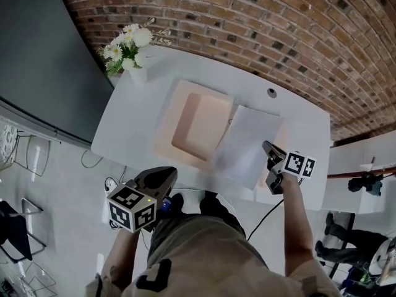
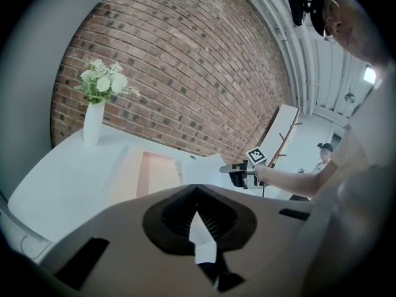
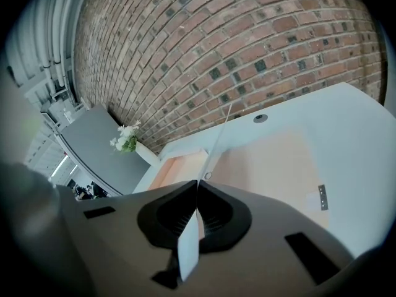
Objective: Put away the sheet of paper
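Paper sheet [image 1: 246, 142] is clenched by its near edge in my right gripper's [image 1: 267, 148] jaws, tilted above the peach tray's [image 1: 170, 119] right part on the white surface [image 1: 130, 122], while my left gripper [image 1: 171, 174], jaws pressed together on nothing, hovers at seven o'clock off the surface's edge.

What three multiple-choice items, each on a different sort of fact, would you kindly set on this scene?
1. Where is the vase of flowers? A: far left corner of the table. B: floor. C: shelf.
2. What colour is the tray? A: blue. B: pale peach. C: black.
3. The right gripper is: A: open, empty. B: shut on the sheet of paper. C: unseen.
Answers: 1 A, the head view shows it there; 2 B, its walls are peach; 3 B, its own view shows the jaws together on the sheet's edge.
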